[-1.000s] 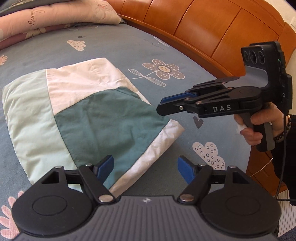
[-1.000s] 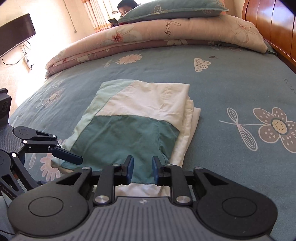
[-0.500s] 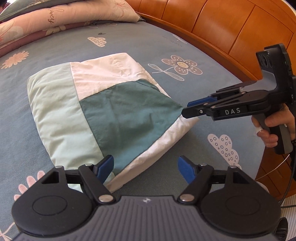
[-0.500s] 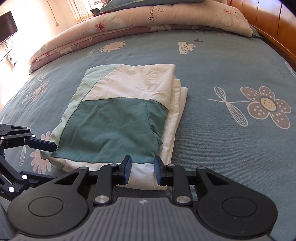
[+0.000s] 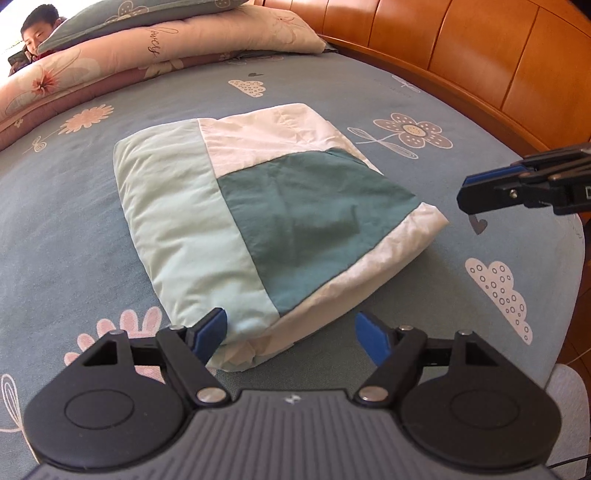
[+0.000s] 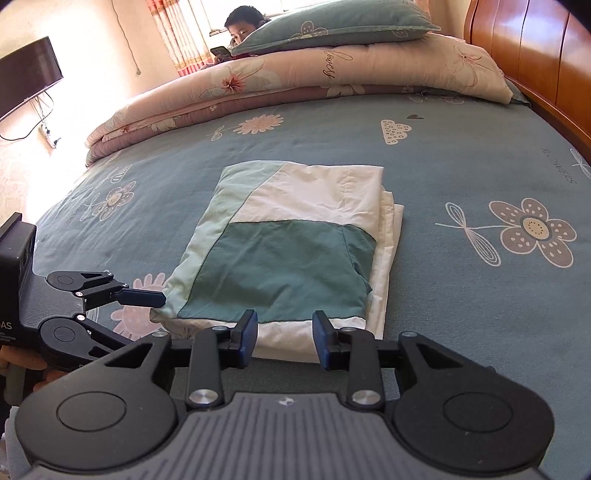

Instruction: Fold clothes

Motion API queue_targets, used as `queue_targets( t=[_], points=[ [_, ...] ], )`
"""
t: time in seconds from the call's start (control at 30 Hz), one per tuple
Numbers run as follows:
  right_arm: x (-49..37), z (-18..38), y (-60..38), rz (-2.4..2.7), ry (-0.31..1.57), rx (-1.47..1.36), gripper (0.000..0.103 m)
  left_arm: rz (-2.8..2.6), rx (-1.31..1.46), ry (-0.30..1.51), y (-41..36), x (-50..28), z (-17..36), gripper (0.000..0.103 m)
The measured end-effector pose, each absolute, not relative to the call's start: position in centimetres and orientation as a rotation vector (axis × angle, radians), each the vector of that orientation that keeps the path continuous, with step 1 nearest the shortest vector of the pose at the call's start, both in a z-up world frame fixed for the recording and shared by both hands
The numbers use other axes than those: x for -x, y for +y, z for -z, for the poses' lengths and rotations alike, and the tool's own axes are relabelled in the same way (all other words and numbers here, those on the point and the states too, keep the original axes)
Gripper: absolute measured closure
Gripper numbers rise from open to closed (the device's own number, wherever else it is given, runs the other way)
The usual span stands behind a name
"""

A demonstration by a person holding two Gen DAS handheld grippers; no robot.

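A blue-grey bedsheet (image 6: 461, 155) printed with flowers and clouds covers the bed and fills the ground ahead of and below the gripper in both wrist views. Far ahead of the right gripper, a folded pink floral quilt (image 6: 295, 88) lies across the bed's far end, with a teal flowered pillow (image 6: 332, 26) resting on top. Behind them a person (image 6: 242, 26) looks at a phone (image 6: 221, 51). A polished wooden headboard (image 6: 535, 55) runs along the right side. To the upper left, a dark television (image 6: 26, 74) hangs on the wall, with cables beneath it. Striped curtains (image 6: 177, 33) hang beyond the quilt.
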State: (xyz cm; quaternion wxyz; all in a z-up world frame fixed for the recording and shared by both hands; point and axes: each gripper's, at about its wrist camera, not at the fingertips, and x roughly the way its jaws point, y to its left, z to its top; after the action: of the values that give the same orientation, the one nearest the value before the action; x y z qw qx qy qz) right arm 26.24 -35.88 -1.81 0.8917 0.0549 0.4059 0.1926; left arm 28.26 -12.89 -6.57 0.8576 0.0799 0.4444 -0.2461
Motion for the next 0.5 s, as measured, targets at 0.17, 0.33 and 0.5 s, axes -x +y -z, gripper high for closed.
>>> queue_targets(
  t=[0.17, 0.33, 0.5],
  points=[
    [-26.1, 1.7, -36.2, -0.397, 0.832, -0.134, 0.062, 0.562, -0.166, 0.874, -13.2, -27.6, 5.8, 0.025],
    [-25.8, 2.3, -36.3, -0.393, 0.843, -0.155, 0.061, 0.573, -0.037, 1.091, -12.7, -28.6, 9.9, 0.026],
    [-25.1, 3.1, -37.1, -0.395, 0.857, -0.199, 0.058, 0.602, 0.016, 1.025, -11.2, -26.1, 8.5, 0.026]
  ],
)
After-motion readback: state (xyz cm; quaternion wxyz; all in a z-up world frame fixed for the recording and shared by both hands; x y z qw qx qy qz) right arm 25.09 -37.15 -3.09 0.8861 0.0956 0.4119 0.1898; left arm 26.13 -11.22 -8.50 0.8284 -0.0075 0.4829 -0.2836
